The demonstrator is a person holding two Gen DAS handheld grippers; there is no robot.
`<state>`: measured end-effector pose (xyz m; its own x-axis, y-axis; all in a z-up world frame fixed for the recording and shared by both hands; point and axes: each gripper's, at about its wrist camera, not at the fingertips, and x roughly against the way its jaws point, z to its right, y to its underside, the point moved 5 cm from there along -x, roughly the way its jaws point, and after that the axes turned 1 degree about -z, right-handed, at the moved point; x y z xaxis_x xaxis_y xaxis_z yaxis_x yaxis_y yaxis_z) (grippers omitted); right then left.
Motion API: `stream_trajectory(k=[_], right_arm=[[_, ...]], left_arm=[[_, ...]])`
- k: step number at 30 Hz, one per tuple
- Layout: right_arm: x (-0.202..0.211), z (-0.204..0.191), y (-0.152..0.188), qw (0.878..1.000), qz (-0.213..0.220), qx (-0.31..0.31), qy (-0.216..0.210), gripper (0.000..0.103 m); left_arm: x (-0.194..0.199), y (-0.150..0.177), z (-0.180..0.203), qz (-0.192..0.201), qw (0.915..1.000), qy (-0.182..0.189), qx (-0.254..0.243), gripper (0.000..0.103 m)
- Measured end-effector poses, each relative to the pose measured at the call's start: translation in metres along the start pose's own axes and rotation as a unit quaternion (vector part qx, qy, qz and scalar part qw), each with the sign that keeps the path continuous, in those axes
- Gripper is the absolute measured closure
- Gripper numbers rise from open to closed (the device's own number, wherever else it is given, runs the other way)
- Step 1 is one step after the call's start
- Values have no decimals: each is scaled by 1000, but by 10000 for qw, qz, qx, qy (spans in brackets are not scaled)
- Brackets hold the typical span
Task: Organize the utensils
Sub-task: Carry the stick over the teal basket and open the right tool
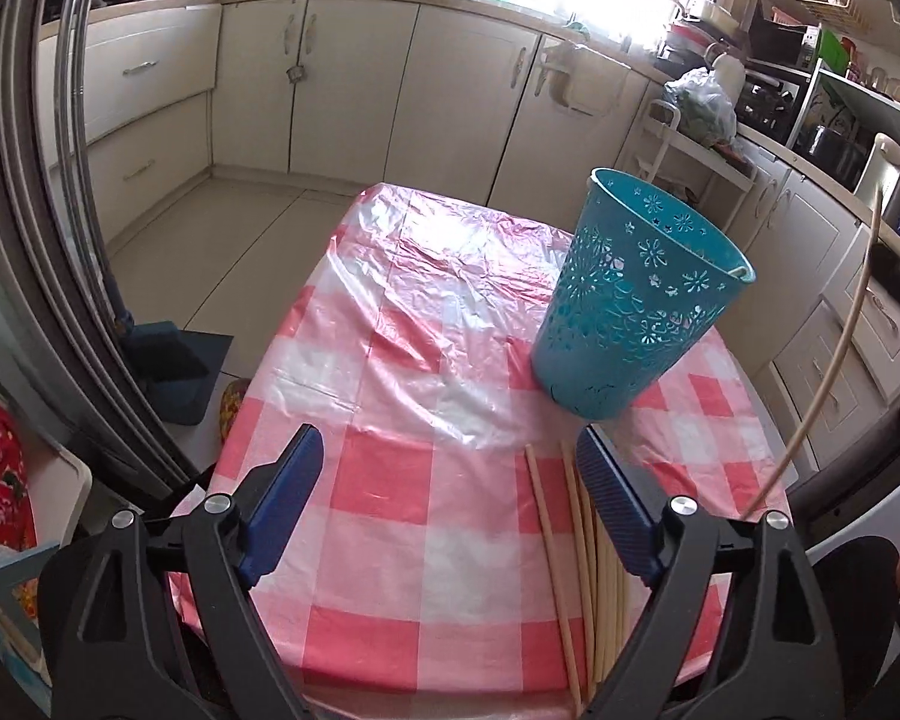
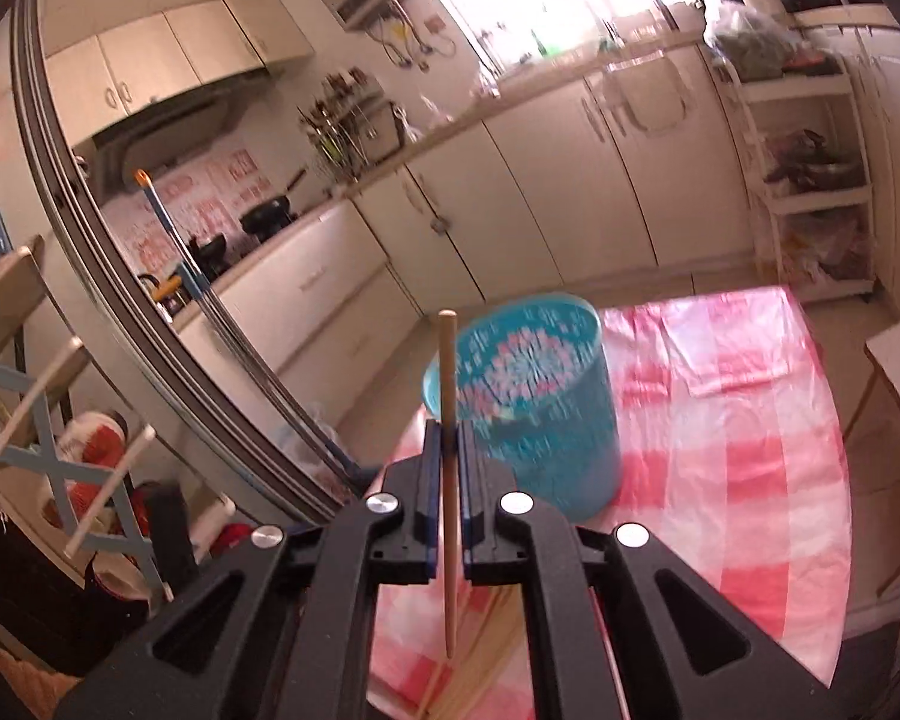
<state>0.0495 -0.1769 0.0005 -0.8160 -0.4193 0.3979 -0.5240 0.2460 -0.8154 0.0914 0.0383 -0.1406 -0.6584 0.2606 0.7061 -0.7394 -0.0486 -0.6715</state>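
Note:
A teal perforated basket (image 1: pixel 636 294) stands on the red-and-white checked tablecloth (image 1: pixel 414 480); it also shows blurred in the right wrist view (image 2: pixel 540 408). Several wooden chopsticks (image 1: pixel 576 564) lie on the cloth in front of it, partly hidden by my left gripper's right finger. My left gripper (image 1: pixel 450 504) is open and empty above the cloth. My right gripper (image 2: pixel 448 450) is shut on one chopstick (image 2: pixel 447 396), held upright in the air near the basket. That chopstick shows as a thin curved stick at the right of the left wrist view (image 1: pixel 834 360).
Cream kitchen cabinets (image 1: pixel 354 84) run along the far wall and the right side. A white rack (image 2: pixel 810 180) with bags stands past the table. A dark curved frame (image 1: pixel 36 240) and a blue dustpan (image 1: pixel 168 360) are on the left.

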Motion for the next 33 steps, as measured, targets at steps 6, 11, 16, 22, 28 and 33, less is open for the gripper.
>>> stream_trajectory(k=[6,11,16,22,28,33], right_arm=[[-29,-9,-60,9983,486,279,133,97],[-35,2,-75,9921,871,540,720,97],[-60,20,-50,9856,605,936,1270,97],[-76,39,-17,9861,5,852,1429,97],[-45,36,-3,9841,201,773,1588,68],[-26,36,55,9836,-395,552,1671,67]], left_arm=[[4,1,4,45,10000,7,-86,20],[-2,1,-5,-45,9999,-4,108,20],[-5,4,-4,-92,9999,-21,110,20],[-3,4,3,-79,10000,-26,-2,20],[-1,5,6,-88,9999,-52,-55,20],[-1,8,4,-126,9999,-86,-6,20]])
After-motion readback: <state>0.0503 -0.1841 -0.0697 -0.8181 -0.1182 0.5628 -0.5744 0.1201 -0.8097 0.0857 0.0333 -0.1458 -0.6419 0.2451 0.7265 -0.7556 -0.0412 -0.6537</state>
